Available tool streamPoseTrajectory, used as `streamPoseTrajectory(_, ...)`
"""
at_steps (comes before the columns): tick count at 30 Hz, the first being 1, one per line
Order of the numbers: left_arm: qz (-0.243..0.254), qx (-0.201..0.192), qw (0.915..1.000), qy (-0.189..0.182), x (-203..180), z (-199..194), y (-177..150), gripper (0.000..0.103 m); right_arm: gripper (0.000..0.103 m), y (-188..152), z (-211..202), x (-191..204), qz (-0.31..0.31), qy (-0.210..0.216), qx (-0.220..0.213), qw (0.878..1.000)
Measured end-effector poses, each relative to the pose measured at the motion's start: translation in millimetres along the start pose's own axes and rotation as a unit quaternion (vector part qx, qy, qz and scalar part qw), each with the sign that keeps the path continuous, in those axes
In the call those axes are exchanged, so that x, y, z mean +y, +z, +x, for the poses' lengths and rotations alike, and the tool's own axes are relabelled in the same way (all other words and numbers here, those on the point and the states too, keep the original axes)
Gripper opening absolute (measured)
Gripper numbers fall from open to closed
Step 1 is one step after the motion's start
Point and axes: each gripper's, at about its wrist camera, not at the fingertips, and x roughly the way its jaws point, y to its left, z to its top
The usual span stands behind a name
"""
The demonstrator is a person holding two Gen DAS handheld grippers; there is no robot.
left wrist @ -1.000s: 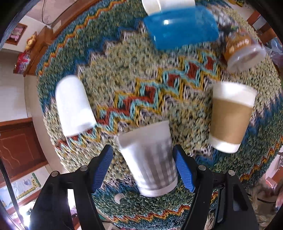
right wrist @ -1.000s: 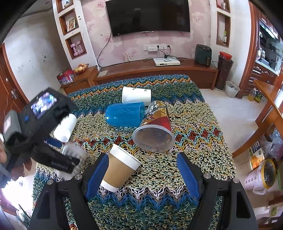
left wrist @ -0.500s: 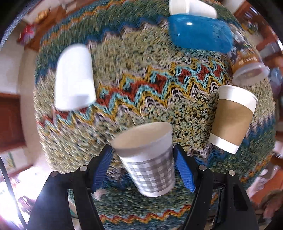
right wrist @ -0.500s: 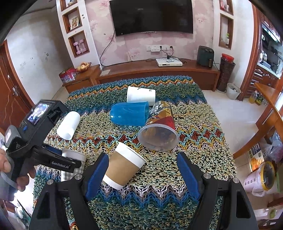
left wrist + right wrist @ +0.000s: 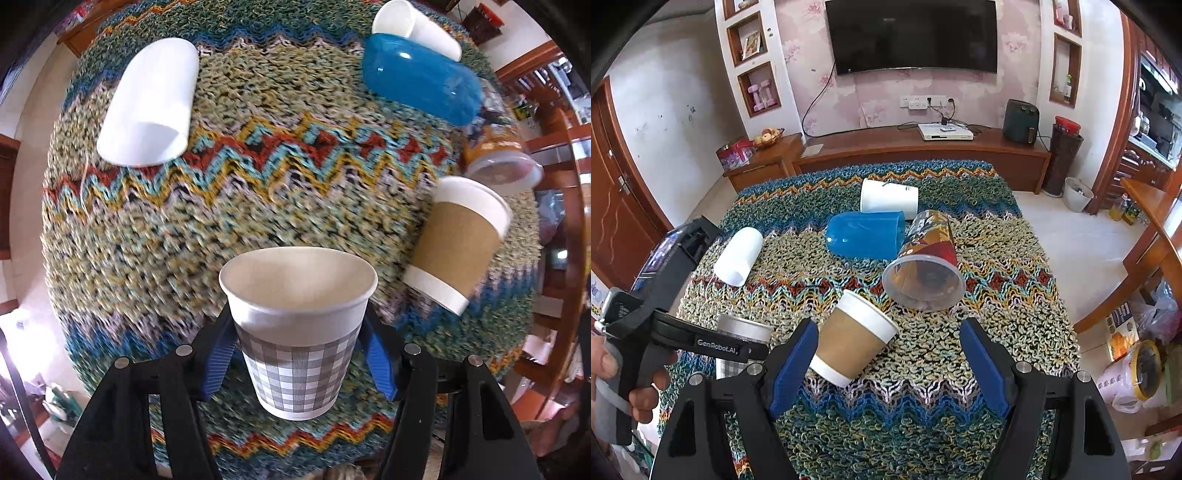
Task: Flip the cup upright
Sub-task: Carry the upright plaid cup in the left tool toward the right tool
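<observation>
A grey-checked paper cup [image 5: 299,332] stands mouth up between the blue pads of my left gripper [image 5: 297,347], which is shut on it just above the knitted cloth [image 5: 258,206]. In the right wrist view the same cup [image 5: 742,339] shows partly hidden behind the left gripper's body at the table's left front. My right gripper [image 5: 886,365] is open and empty, hovering over the front of the table with a brown-sleeved paper cup [image 5: 853,339] lying on its side between its fingers' line of sight.
Lying on their sides on the cloth: a white cup [image 5: 738,256], a blue plastic cup [image 5: 866,234], another white cup [image 5: 890,195], and a clear printed cup [image 5: 925,273]. A wooden TV cabinet [image 5: 905,147] stands behind the table.
My left gripper has turned the checked cup from tilted to mouth up and lowered it toward the cloth. The right gripper has held nearly still.
</observation>
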Motion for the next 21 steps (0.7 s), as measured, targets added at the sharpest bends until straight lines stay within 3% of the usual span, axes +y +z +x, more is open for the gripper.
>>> streamPoseTrajectory(10, 0.002, -0.004, 0.9992, -0.039, -36.6, 15.9, -100.3, 0.066, 0.08, -21.4, 12.1, -18.6, 0.046, 0.058, 0.071, 0.995)
streamPoseTrajectory(16, 0.006, -0.007, 0.9991, -0.041, -51.4, 25.8, -103.8, 0.066, 0.08, -45.8, 36.1, -28.2, 0.085, 0.136, 0.149, 0.976)
streamPoseTrajectory(21, 0.016, -0.022, 0.9991, -0.031, -77.8, 38.6, -120.5, 0.066, 0.08, -60.1, 39.0, -28.6, 0.096, 0.145, 0.172, 0.97)
